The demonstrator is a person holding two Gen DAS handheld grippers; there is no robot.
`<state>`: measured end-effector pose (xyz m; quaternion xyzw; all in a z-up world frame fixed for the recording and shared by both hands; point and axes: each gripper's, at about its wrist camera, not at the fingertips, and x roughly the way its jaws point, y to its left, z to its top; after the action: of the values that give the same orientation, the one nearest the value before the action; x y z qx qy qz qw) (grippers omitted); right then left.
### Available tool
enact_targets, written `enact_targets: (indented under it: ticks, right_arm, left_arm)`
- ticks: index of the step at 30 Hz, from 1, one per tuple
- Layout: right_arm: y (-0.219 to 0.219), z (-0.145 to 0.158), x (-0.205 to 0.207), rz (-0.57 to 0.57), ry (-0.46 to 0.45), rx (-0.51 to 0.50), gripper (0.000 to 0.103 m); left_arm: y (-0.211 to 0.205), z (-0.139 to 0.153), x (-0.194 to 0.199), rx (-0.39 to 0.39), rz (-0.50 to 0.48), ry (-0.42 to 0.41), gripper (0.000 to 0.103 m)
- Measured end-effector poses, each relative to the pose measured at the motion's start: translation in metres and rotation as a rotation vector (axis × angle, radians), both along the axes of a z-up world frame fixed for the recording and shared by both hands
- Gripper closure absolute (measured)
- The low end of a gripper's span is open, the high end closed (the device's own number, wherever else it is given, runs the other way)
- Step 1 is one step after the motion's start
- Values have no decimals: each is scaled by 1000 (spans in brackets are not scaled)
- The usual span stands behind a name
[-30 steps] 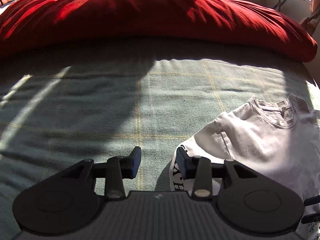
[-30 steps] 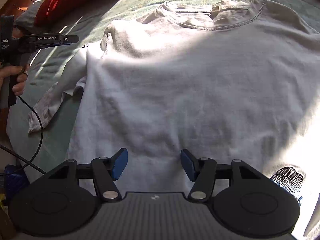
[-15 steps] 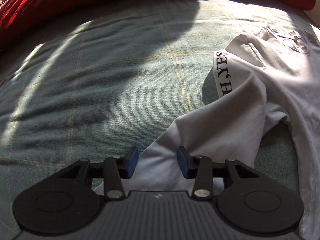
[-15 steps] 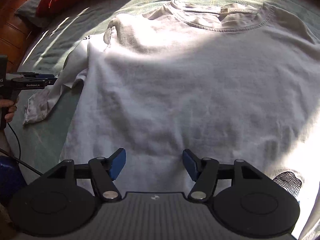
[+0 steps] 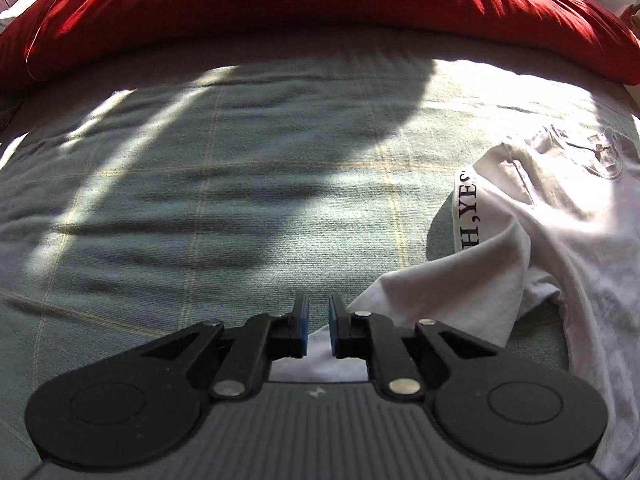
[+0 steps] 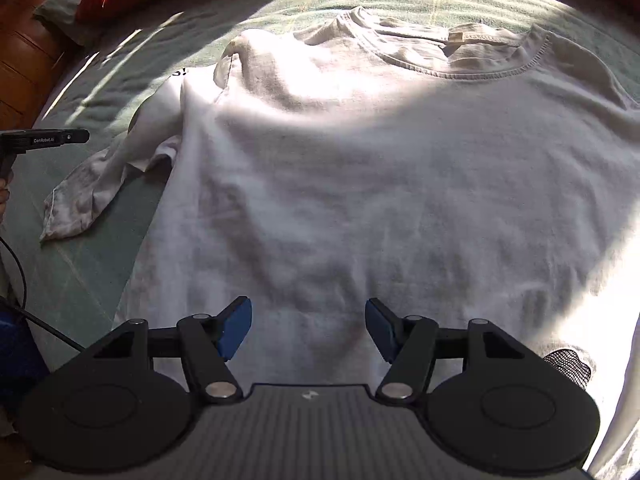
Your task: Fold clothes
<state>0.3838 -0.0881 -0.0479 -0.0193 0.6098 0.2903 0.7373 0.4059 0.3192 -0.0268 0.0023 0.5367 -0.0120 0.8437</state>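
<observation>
Left gripper: black two-finger left gripper (image 5: 318, 330) with blue pads, jaws closing to a narrow slit; a second ago they stood well apart. The sleeve end lies under the slit; whether the pads pinch cloth is hard to judge.
Sleeve: long white sleeve (image 5: 448, 304) of the white cotton T-shirt (image 6: 380, 184), lying rumpled on the cover. A second ago the left wrist view showed only the shoulder beside the fingers; now the sleeve runs up from the jaws to the right.
Right gripper: black right gripper (image 6: 308, 330) with blue pads, jaws wide apart and holding nothing, hovering over the lower front of the shirt; much as a second ago.
Shirt position: spread flat, collar far from the camera, on the grey-green checked bed cover (image 5: 200, 208).
Left view only: black lettering on a folded white band (image 5: 468, 216) near the shoulder; long red quilt (image 5: 280, 4) across the far edge of the bed.
Right view only: ribbed collar with its tan label (image 6: 456, 38); dark mesh print (image 6: 570, 364) near the hem; the other handheld unit (image 6: 44, 140) at the left edge with a hand (image 6: 4, 192) on its grip; brown wooden floor (image 6: 24, 52) beyond the bed.
</observation>
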Motion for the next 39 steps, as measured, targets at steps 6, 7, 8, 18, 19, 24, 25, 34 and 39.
enact_targets:
  ticks: [6, 7, 8, 18, 19, 24, 25, 34, 39]
  right_arm:
    - [3, 9, 0, 14, -29, 11, 36]
    - [2, 11, 0, 16, -35, 9, 36]
    - [2, 12, -1, 17, -40, 8, 36]
    - [-7, 11, -1, -17, -46, 14, 36]
    - [-7, 11, -1, -17, -47, 14, 36]
    - [-8, 8, 0, -25, -37, 19, 36]
    - [-7, 7, -1, -22, -35, 20, 36]
    - [-2, 8, -4, 6, -30, 30, 36]
    - [-1, 9, -5, 12, -30, 30, 36]
  left_arm:
    - [-32, -34, 15, 38, -153, 69, 57]
    - [-35, -37, 14, 55, -155, 76, 59]
    - [-38, -39, 12, 64, -151, 82, 61]
    - [-14, 0, -4, 143, 63, 11, 102]
    - [-4, 1, -2, 142, 98, 12, 99]
    - [3, 7, -4, 134, 145, -14, 87]
    - [1, 9, -7, 143, 152, -29, 84]
    - [43, 14, -75, 108, 503, -57, 71]
    - [78, 2, -132, 133, 729, -34, 60]
